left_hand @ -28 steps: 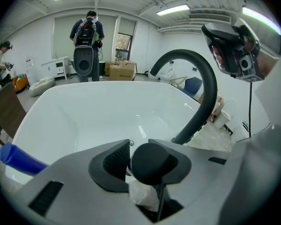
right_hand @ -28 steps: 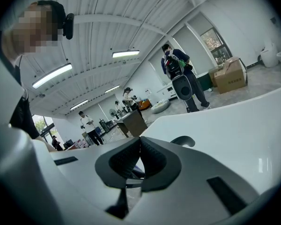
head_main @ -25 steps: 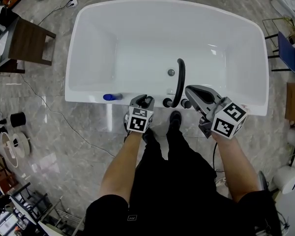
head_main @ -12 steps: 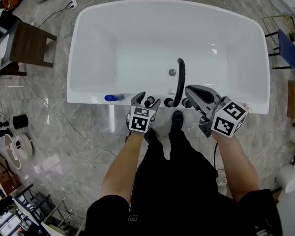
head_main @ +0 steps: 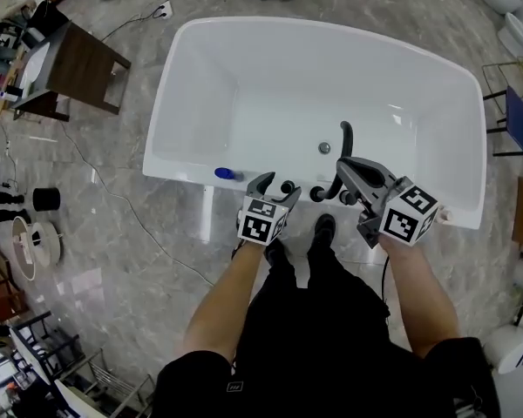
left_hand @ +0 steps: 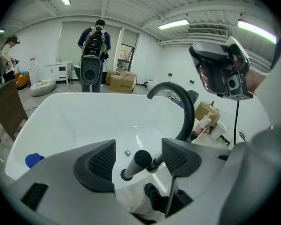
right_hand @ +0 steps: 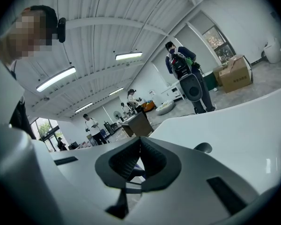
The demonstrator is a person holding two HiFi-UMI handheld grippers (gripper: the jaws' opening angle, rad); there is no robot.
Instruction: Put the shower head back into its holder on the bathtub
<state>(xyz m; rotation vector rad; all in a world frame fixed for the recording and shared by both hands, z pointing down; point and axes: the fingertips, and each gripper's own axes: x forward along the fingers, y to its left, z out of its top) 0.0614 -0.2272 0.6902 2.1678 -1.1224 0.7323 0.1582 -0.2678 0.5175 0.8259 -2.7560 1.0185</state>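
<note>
The slim grey-and-black shower head (left_hand: 141,159) stands in its holder on the near rim of the white bathtub (head_main: 192,94), by the curved black spout (left_hand: 183,102). My left gripper (left_hand: 137,149) hangs over that rim with its jaws opening. The shower head is between the pads, and neither pad touches it. In the head view the left gripper (head_main: 279,187) straddles the shower head (head_main: 287,186). My right gripper (head_main: 352,169) is shut and empty, just right of the spout (head_main: 345,138). Its closed pads show in the right gripper view (right_hand: 140,149).
A blue object (head_main: 224,174) lies on the rim left of the holder, and black tap knobs (head_main: 316,194) sit right of it. A dark wooden table (head_main: 83,68) and a floor cable (head_main: 122,216) are at the left. A person with a backpack (left_hand: 94,43) stands beyond the tub.
The left jaws, closed round the shower head a second ago, have spread apart and let it go, and the gripper has lifted slightly. The right gripper has stayed shut in place.
</note>
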